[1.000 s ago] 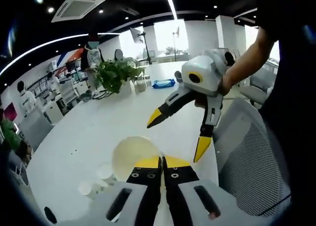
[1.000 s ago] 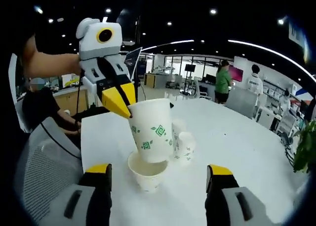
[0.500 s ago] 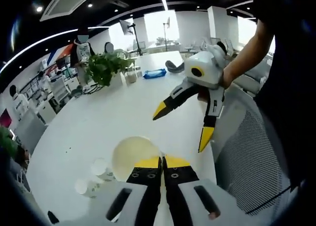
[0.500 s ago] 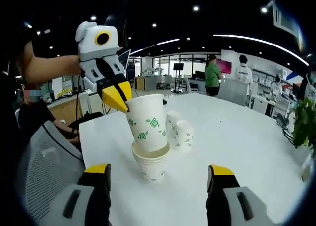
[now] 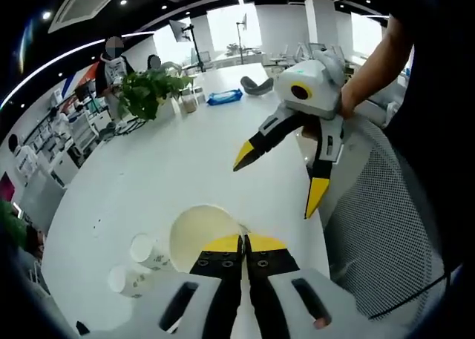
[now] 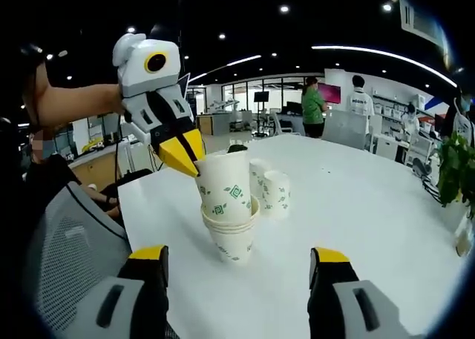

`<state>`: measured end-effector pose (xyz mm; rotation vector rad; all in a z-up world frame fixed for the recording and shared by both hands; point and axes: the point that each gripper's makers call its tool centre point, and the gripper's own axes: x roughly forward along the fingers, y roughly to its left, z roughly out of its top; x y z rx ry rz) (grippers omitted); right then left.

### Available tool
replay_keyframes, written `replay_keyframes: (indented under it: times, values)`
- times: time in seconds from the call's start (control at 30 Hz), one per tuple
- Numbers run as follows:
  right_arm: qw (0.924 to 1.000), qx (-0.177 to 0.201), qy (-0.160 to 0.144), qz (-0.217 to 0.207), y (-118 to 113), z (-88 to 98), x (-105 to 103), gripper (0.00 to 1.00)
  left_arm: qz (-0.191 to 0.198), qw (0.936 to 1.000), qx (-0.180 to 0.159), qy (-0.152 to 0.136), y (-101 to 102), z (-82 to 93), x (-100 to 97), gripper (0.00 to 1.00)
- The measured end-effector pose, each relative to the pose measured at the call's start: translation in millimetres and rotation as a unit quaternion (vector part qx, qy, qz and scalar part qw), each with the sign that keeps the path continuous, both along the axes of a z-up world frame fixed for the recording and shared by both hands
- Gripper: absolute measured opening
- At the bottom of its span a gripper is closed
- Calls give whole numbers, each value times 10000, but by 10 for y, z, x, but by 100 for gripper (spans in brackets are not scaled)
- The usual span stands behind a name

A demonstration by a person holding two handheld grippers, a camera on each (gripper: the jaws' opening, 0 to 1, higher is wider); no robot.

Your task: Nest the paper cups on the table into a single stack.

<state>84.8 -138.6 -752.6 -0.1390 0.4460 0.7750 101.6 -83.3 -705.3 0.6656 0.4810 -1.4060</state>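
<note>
My left gripper (image 5: 243, 240) is shut on the rim of a white paper cup (image 5: 199, 234) with green marks. In the right gripper view this left gripper (image 6: 190, 158) holds that cup (image 6: 226, 185) upright, its lower part sunk into the nested cups (image 6: 232, 239) standing on the white table (image 6: 356, 213). Two more single cups (image 6: 276, 193) stand just behind the stack, and lie left of the held cup as two cups (image 5: 147, 250) in the left gripper view. My right gripper (image 6: 237, 256) is open with nothing between its jaws, a little short of the stack. It also hangs open as the right gripper (image 5: 278, 183) beyond the held cup.
A grey mesh chair (image 6: 67, 242) stands at the table's near edge. A potted plant (image 5: 145, 93) and a blue packet (image 5: 224, 97) sit far across the table. Several people stand or sit in the office behind, and a person's arm (image 5: 386, 64) holds the right gripper.
The left gripper has lowered the held cup from above the cup on the table down into it. The right gripper stayed open.
</note>
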Motion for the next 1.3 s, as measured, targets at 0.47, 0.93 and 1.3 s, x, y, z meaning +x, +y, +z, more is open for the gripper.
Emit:
replay_keyframes:
  times: [0.47, 0.93, 1.3]
  values:
    - [9999, 68, 134, -50, 25, -84, -67, 75, -269, 9989, 377, 125, -60, -218, -11, 0]
    - [9998, 60, 157, -95, 19, -111, -71, 73, -453, 9962, 644, 369, -108, -400, -26, 0]
    - [9998, -3, 170, -84, 17, -138, -86, 71, -495, 9946, 720, 566, -139, -475, -40, 1]
